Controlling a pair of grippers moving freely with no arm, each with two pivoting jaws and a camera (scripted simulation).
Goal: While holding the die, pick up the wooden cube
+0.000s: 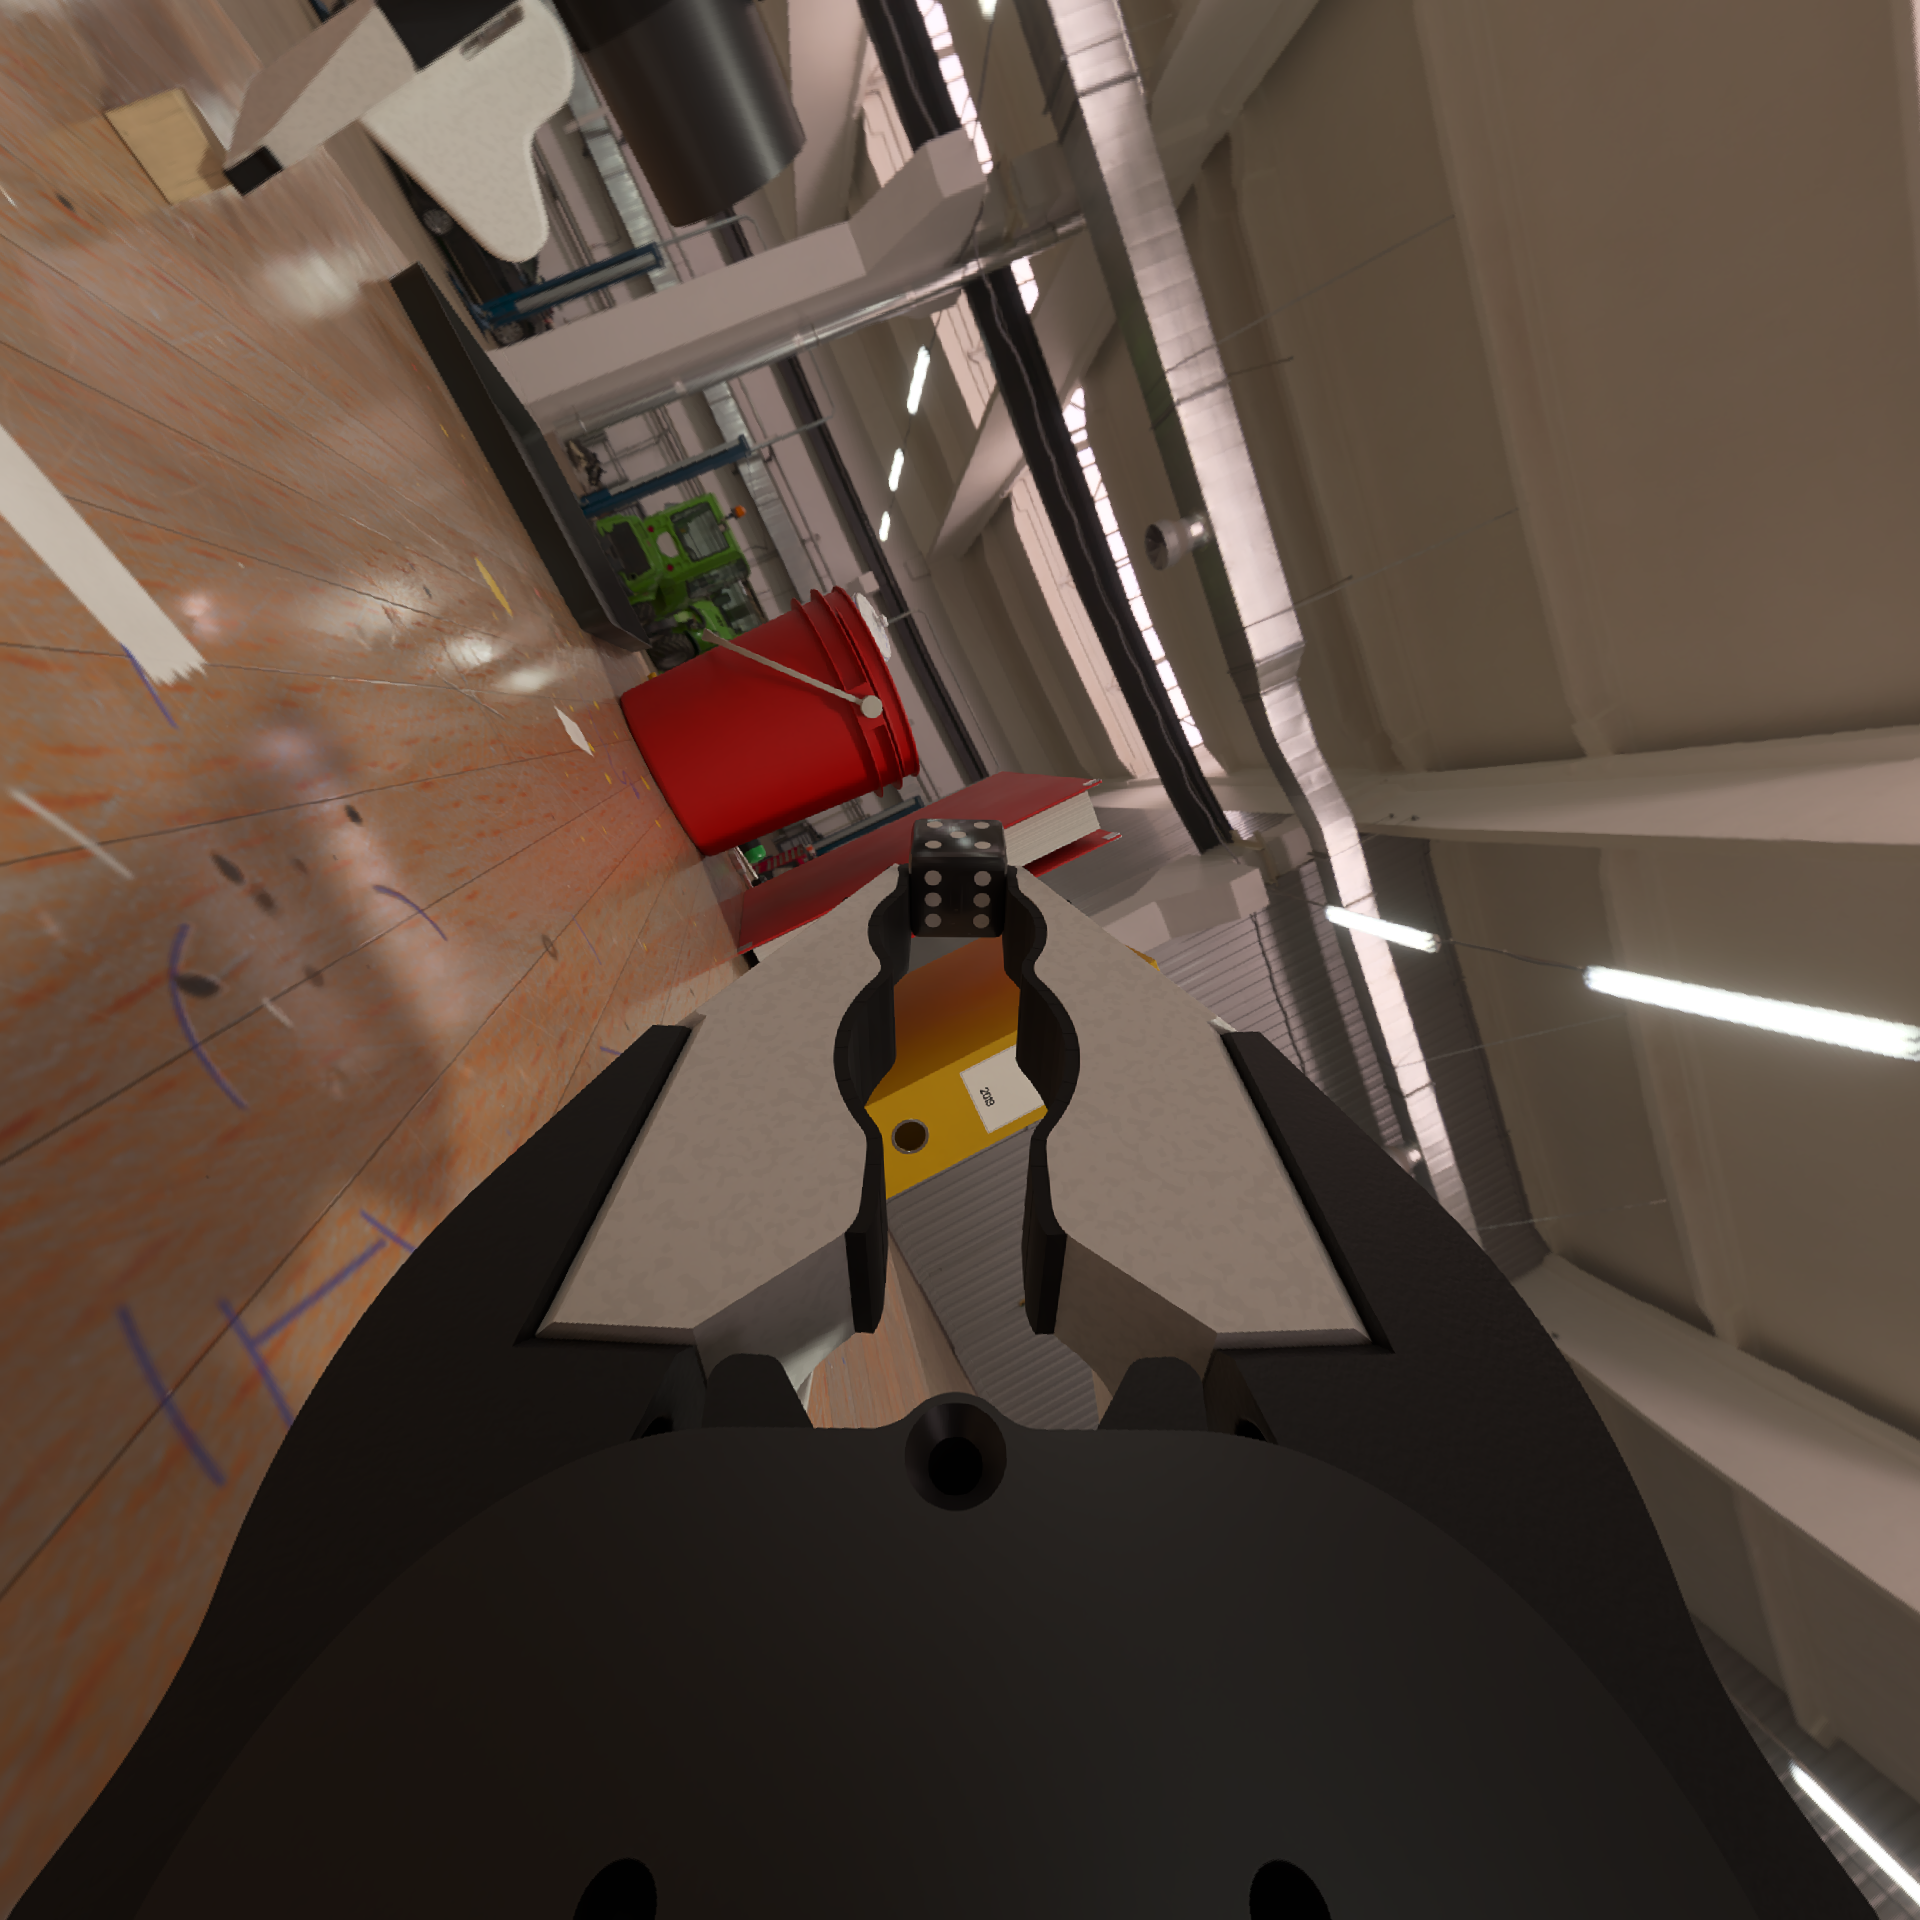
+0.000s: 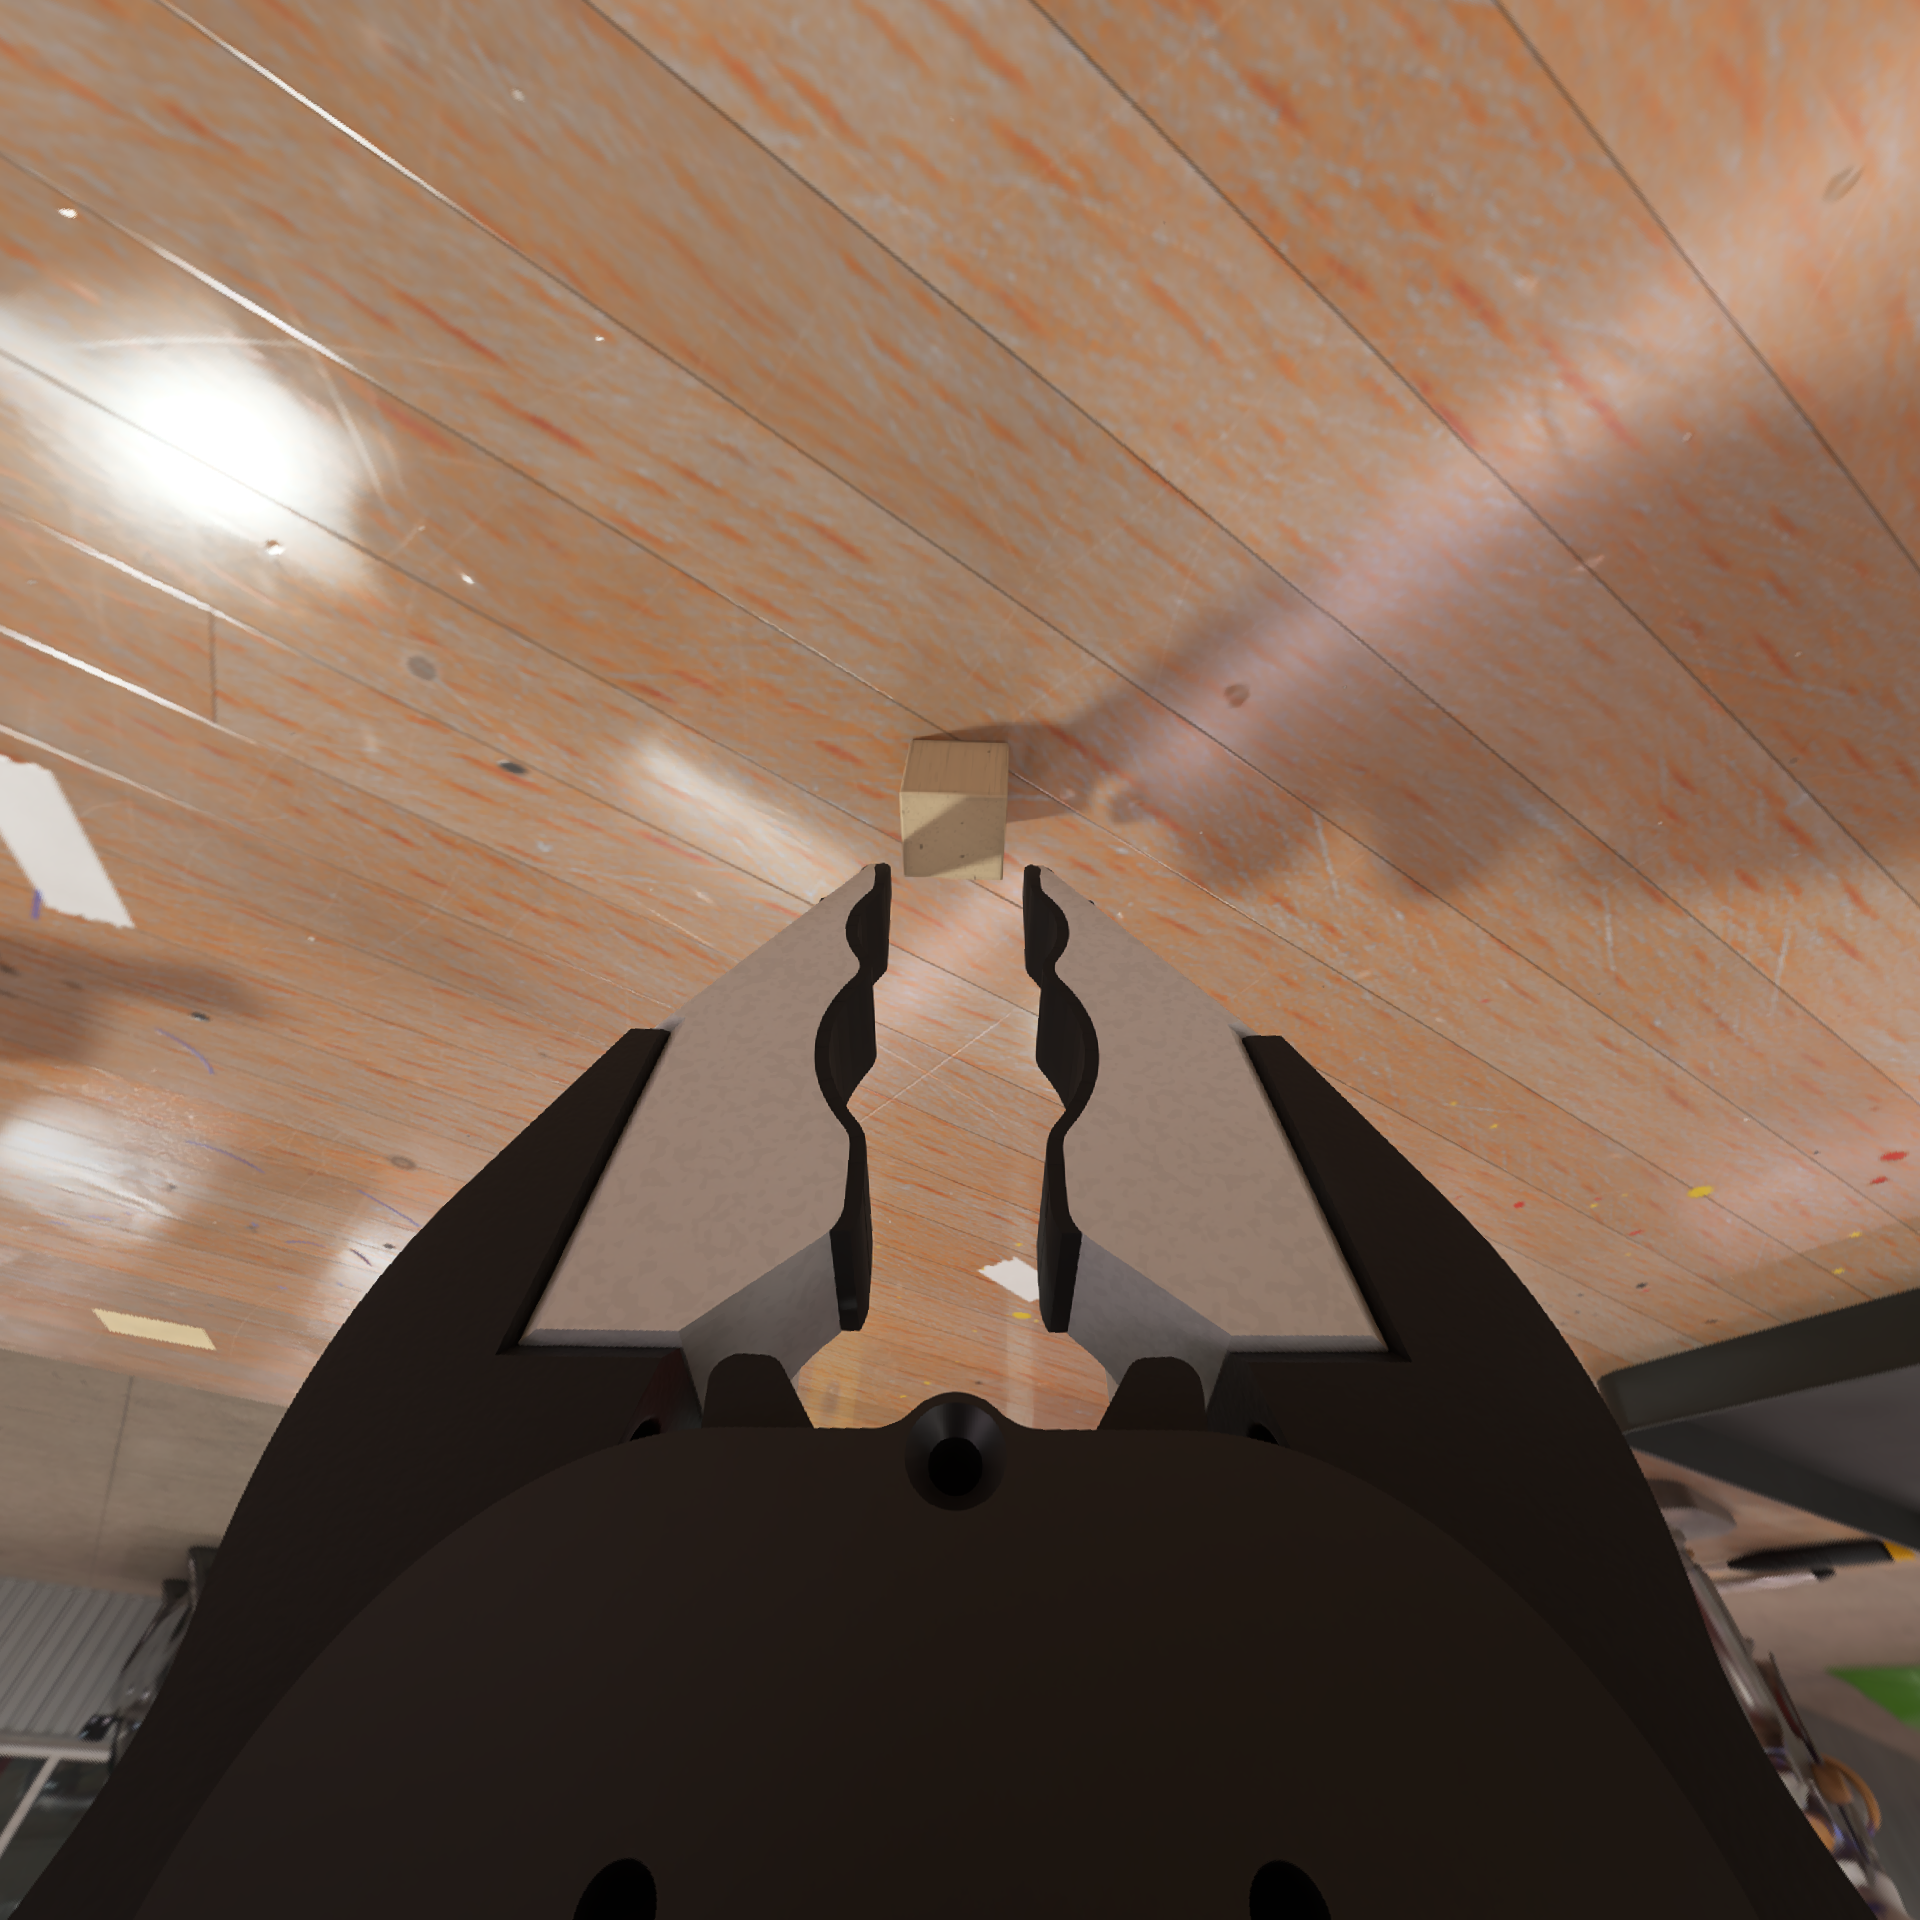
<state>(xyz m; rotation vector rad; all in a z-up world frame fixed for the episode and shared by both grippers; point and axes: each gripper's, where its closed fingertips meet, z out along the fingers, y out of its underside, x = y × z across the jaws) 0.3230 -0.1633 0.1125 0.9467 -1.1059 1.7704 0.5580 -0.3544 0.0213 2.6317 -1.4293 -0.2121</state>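
Note:
My left gripper point(image 1: 957, 896) is shut on a black die point(image 1: 957, 878) with white pips, held at the fingertips above the wooden table point(image 1: 260, 727). In the right wrist view a small pale wooden cube point(image 2: 954, 808) sits on the table point(image 2: 623, 416), just beyond my right gripper point(image 2: 957, 883). That gripper is open and empty, its fingertips a little short of the cube and lined up on either side of it. The right gripper point(image 1: 416, 94) also shows far off in the left wrist view, beside the wooden cube point(image 1: 166, 140).
A red bucket point(image 1: 764, 727) lies on its side at the table's edge. A red book point(image 1: 977, 831) and a yellow binder point(image 1: 951, 1081) lie behind the die. White tape pieces point(image 2: 57, 842) are stuck on the table.

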